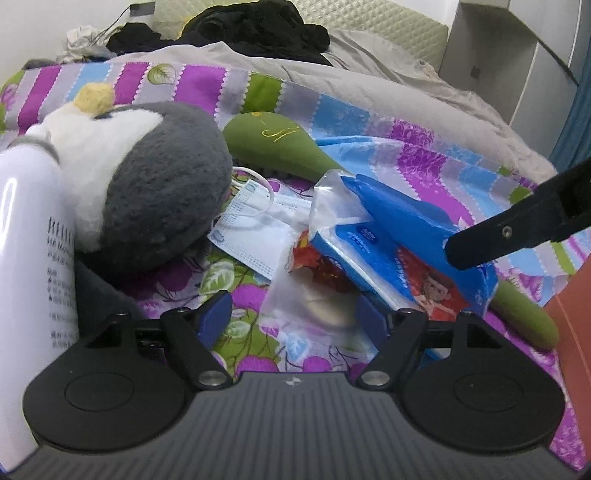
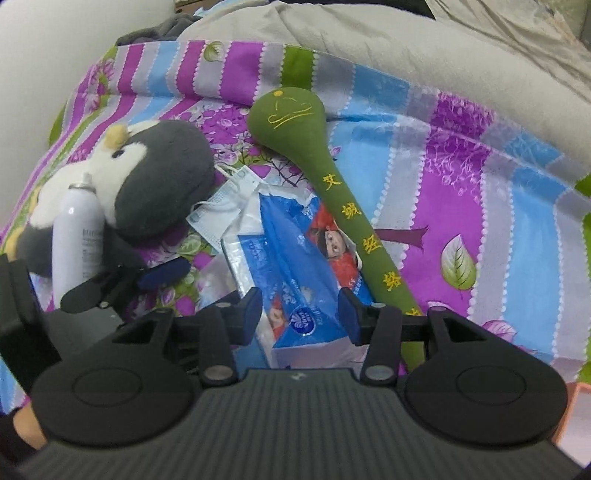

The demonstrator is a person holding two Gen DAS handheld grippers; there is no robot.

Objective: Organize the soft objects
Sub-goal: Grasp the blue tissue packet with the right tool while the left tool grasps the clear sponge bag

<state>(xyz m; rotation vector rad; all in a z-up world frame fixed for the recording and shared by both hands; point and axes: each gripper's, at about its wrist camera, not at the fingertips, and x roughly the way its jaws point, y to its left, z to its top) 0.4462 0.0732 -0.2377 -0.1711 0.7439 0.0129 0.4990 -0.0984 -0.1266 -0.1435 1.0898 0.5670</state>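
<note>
A grey and white plush penguin point(image 1: 147, 177) point(image 2: 147, 173) lies on the flowered bedspread, leaning on a white spray bottle point(image 1: 33, 288) point(image 2: 77, 240). A blue tissue pack point(image 1: 399, 236) point(image 2: 295, 266) lies in the middle, over a face mask point(image 1: 255, 225) point(image 2: 225, 206) and beside a green soft mallet point(image 1: 280, 147) point(image 2: 332, 192). My left gripper point(image 1: 295, 317) is open, low over the bedspread, with a clear wrapper and the pack's near end between its fingers. My right gripper point(image 2: 301, 317) is open, its fingers on either side of the tissue pack's near end.
A beige quilt point(image 1: 332, 70) point(image 2: 406, 48) and black clothes point(image 1: 258, 29) lie at the back of the bed. An orange object point(image 1: 572, 317) stands at the right edge. The right gripper's finger point(image 1: 517, 225) reaches in over the pack.
</note>
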